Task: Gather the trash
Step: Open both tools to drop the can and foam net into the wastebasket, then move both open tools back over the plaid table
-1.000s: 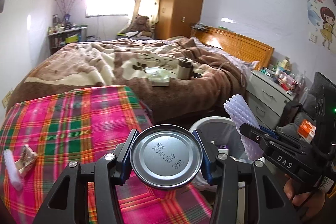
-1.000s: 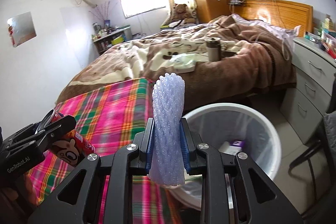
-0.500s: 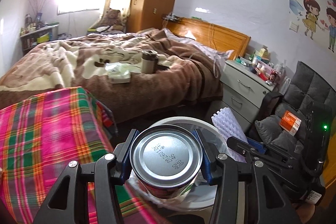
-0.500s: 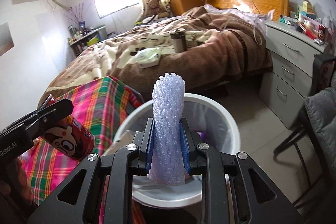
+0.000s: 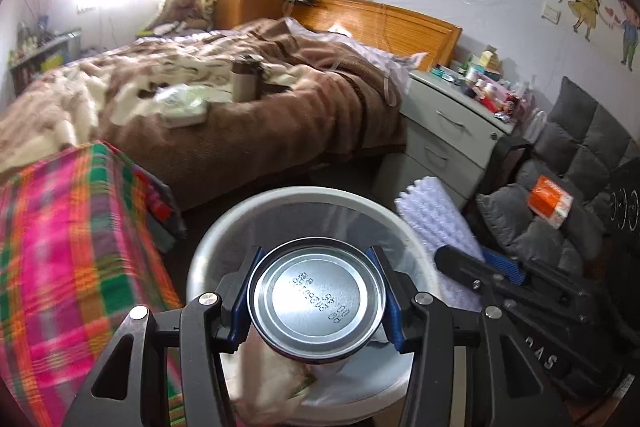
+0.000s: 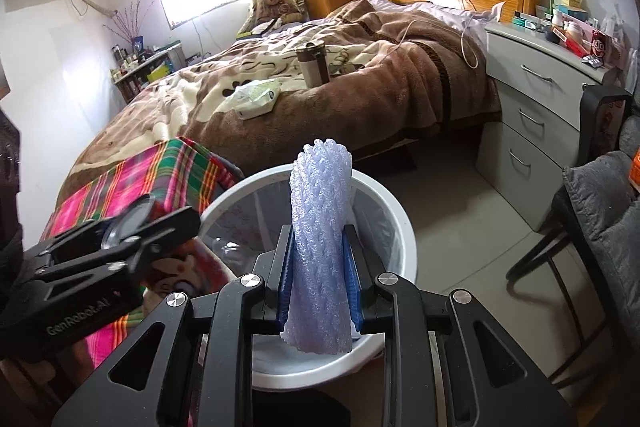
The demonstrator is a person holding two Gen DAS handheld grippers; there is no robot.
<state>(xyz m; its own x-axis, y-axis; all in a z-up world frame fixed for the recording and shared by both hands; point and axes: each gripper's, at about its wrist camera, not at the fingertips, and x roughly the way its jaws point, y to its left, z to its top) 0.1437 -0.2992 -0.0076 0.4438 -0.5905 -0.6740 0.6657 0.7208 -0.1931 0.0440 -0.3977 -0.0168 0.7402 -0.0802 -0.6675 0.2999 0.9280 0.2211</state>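
While above the white bin [image 5: 208,259], can [image 5: 317,297] pinched between left fingers [image 5: 240,301], foam sleeve [image 6: 320,259] between right fingers [image 6: 285,277].

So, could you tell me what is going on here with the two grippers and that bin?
A person is collecting trash with a hand-held gripper in each hand. The left hand-held gripper is shut on a drink can, held over the white trash bin. The right hand-held gripper is shut on a white foam net sleeve, also above the bin's opening. Neither piece has been dropped yet. The bin stands on the floor beside the plaid-covered table, near the bed.
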